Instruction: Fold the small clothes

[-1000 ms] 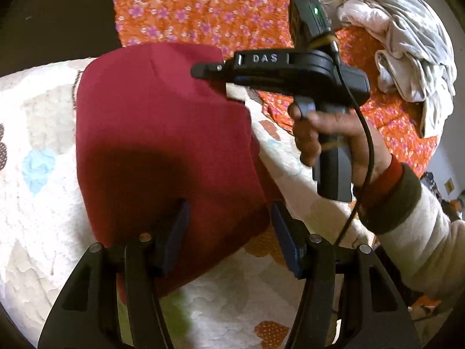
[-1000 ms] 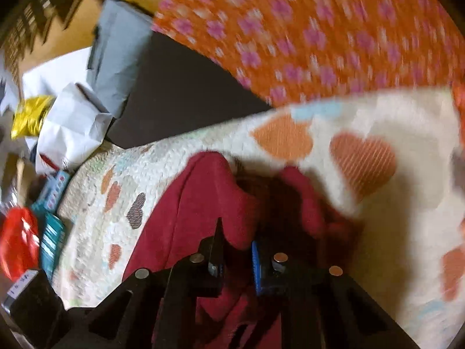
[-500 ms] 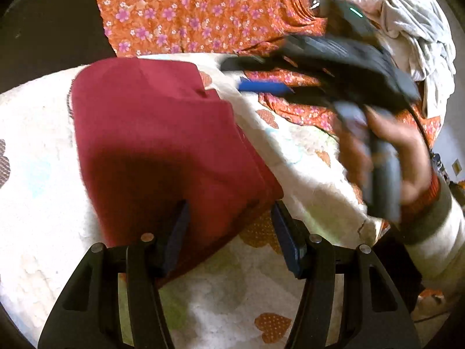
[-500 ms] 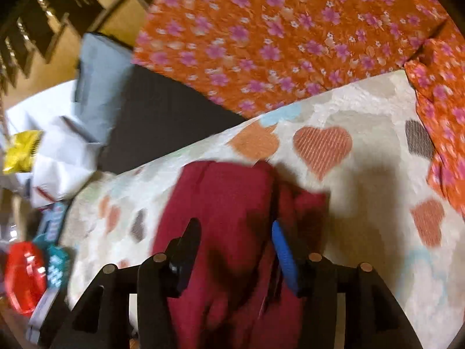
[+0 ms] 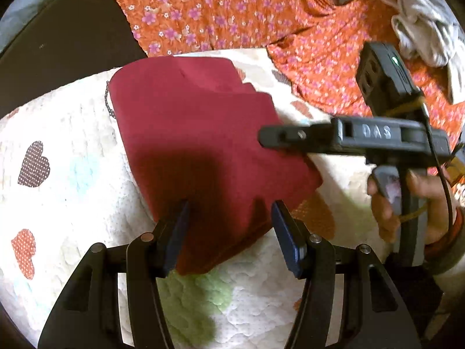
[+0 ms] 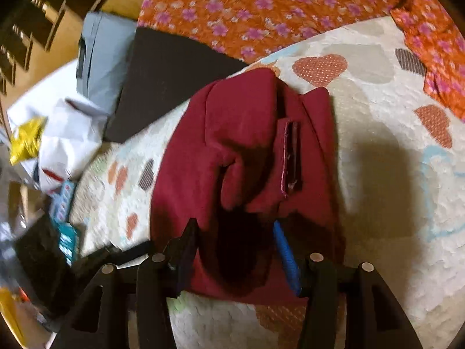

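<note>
A dark red garment (image 5: 197, 122) lies folded on a white quilt with hearts (image 5: 72, 145). My left gripper (image 5: 229, 206) is open, its fingers standing either side of the garment's near corner without pinching it. My right gripper (image 5: 264, 138), held by a hand (image 5: 430, 203), reaches in from the right over the garment's right edge. In the right wrist view the garment (image 6: 241, 122) shows a loose fold and a sewn placket (image 6: 290, 157). The right gripper (image 6: 234, 226) jaws are opening; the cloth lies below and between them, and the pads are not pressing on it.
An orange floral sheet (image 5: 218, 14) covers the bed beyond the quilt (image 6: 377, 116). A grey-white heap of clothes (image 5: 421, 14) sits at the far right. A dark mat (image 6: 168, 78), a white bag (image 6: 66, 133) and blue boxes (image 6: 64, 203) lie off the quilt's left side.
The right gripper, shut on a fold of the red garment a second ago, has opened and let it drop, then drawn back towards the garment's right edge. The left gripper stays open.
</note>
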Available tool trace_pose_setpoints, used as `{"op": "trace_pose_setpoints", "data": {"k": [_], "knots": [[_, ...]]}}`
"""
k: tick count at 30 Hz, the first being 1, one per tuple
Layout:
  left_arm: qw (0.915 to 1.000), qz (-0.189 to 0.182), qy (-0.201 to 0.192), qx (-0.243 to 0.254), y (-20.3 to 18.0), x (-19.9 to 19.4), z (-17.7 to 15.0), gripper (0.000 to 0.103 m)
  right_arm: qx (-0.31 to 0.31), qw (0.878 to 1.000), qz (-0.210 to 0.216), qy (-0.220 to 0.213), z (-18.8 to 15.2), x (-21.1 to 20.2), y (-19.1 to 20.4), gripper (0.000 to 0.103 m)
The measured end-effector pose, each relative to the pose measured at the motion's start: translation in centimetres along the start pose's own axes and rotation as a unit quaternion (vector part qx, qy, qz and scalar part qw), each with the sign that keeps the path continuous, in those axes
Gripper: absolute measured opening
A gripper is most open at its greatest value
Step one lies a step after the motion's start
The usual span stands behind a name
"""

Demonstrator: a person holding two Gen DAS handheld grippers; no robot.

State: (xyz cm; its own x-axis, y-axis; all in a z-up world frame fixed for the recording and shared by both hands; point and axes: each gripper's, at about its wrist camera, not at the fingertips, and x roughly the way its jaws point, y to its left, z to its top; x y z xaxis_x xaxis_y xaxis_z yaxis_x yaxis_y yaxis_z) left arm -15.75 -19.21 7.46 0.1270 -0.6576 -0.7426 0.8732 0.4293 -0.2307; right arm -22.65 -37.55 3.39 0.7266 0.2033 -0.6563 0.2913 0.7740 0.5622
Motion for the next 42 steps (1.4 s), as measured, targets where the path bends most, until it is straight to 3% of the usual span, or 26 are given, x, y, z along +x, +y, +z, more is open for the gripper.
{"op": "trace_pose_setpoints", "data": {"k": [1,3,4,6,7,9,10,13,16,19,21,27,31,35,38,42], "knots": [[1.0,0.002,0.001,0.001,0.0,0.1,0.1,0.057,0.003,1.0,-0.005,-0.007,0.2,0.6,-0.3,0.065],[1.0,0.0,0.0,-0.004,0.1,0.1,0.2,0.057,0.015,1.0,-0.011,-0.009,0.4,1.8,-0.8,0.065],[0.9999,-0.003,-0.003,-0.009,0.3,-0.2,0.3,0.057,0.024,1.0,0.008,-0.005,0.6,2.6,-1.0,0.065],[0.9998,-0.005,-0.011,-0.015,0.4,-0.7,0.5,0.057,0.023,1.0,0.02,-0.005,1.0,3.1,-0.8,0.054],[0.9996,-0.002,-0.018,-0.021,0.7,-1.1,0.6,0.057,0.011,1.0,0.015,-0.004,1.2,3.2,-0.5,0.036],[0.9987,-0.005,-0.033,-0.037,1.2,-1.9,0.7,0.057,-0.027,1.0,-0.004,-0.004,1.3,2.5,0.8,0.027],[0.998,-0.012,-0.039,-0.048,1.5,-2.2,0.7,0.057,-0.076,0.997,-0.023,-0.013,1.3,1.3,2.2,0.025],[0.9979,-0.01,-0.036,-0.052,1.7,-1.9,0.7,0.057,-0.152,0.984,-0.085,-0.029,0.9,-1.6,4.1,0.024],[0.9985,0.0,-0.012,-0.054,1.5,-0.1,0.5,0.057,-0.141,0.983,-0.119,-0.016,0.5,-0.7,2.1,0.026],[0.9984,0.013,-0.002,-0.054,1.3,0.5,0.1,0.057,-0.086,0.991,-0.098,0.015,-0.2,1.5,-0.8,0.036],[0.9987,0.016,-0.013,-0.047,1.2,0.0,0.2,0.057,-0.063,0.994,-0.089,0.001,-0.4,0.1,-1.6,0.038],[0.9962,0.034,-0.045,-0.066,2.1,0.2,1.2,0.057,-0.102,0.981,-0.143,-0.085,1.1,-5.1,2.4,0.039],[0.994,0.048,-0.031,-0.093,3.7,1.5,1.2,0.057,-0.155,0.977,-0.14,-0.049,2.6,-1.8,5.1,0.033],[0.9937,0.047,-0.028,-0.098,4.2,2.2,1.4,0.059,-0.171,0.966,-0.19,-0.025,3.4,2.3,3.8,0.032],[0.9941,0.055,-0.031,-0.089,4.0,2.3,1.4,0.059,-0.145,0.973,-0.176,-0.016,4.2,3.5,2.0,0.032],[0.9938,0.057,-0.032,-0.09,4.1,2.1,1.3,0.059,-0.133,0.978,-0.159,-0.011,4.5,1.9,2.5,0.032]]}}
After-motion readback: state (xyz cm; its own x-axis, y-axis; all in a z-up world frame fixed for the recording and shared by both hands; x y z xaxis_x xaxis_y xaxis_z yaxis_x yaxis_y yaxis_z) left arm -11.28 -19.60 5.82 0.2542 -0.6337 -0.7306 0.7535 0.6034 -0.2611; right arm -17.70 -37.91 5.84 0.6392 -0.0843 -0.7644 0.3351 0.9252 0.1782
